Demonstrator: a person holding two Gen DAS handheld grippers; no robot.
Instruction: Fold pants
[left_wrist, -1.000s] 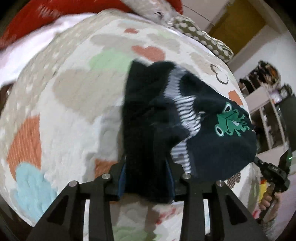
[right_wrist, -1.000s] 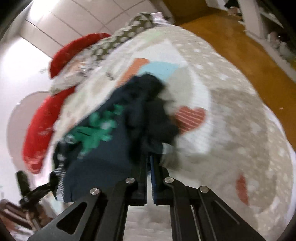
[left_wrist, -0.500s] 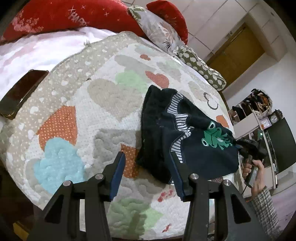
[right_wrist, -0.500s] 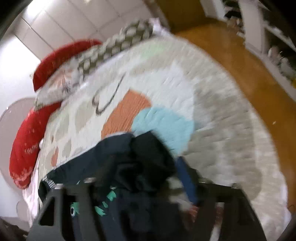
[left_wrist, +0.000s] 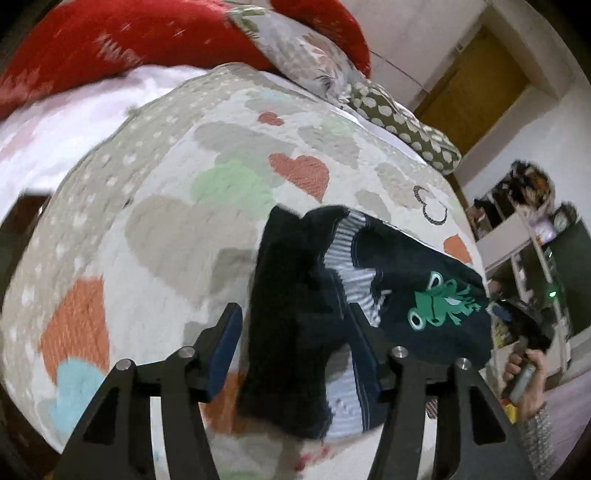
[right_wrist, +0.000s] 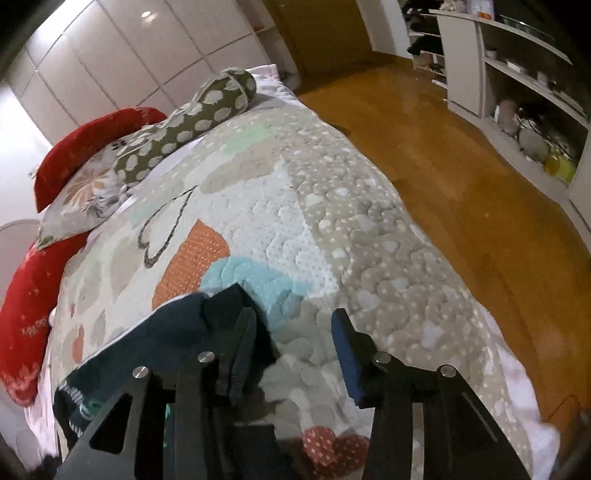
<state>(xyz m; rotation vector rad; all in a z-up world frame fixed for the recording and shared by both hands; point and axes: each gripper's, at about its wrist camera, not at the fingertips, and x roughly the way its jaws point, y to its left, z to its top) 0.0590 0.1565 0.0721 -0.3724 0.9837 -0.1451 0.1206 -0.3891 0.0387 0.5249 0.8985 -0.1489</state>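
My left claw (left_wrist: 293, 343), clamped on the dark pants (left_wrist: 306, 332) a second ago, now stands spread, the fabric loose between its fingers at lower centre of the frame. My right claw (right_wrist: 291, 339), then pinched shut on the cloth, is likewise parted; the pants (right_wrist: 173, 332) have slid to the lower left, beside its left finger, baring the quilt (right_wrist: 369, 258) ahead.

My left tongs (left_wrist: 293, 328): matte black angular arms, blue pads (left_wrist: 225, 343), silver screw heads. My right tongs (right_wrist: 293, 345): same build. My hand (left_wrist: 524, 373): bare skin, grey patterned sleeve cuff below it.
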